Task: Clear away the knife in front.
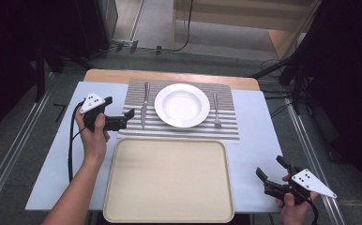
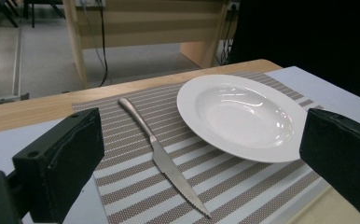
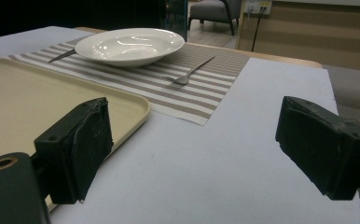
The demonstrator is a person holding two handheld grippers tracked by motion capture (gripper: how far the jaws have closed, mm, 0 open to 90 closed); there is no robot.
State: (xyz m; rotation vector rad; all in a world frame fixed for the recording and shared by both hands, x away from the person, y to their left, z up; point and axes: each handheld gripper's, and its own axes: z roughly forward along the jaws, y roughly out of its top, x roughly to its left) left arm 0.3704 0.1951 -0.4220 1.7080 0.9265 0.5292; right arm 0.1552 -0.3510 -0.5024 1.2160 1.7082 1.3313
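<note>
knife (image 1: 144,105) lengthwise on placemat (image 1: 226,127) — blade toward tray (image 1: 168,180), handle away

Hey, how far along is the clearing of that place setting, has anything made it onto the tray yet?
Nothing looks done: the tray is bare, and the plate, knife and fork lie on the striped placemat. In hand: the left gripper, jaws open, points at the knife without touching it. The right gripper is open near the table's corner. Everything is left to move.
</note>
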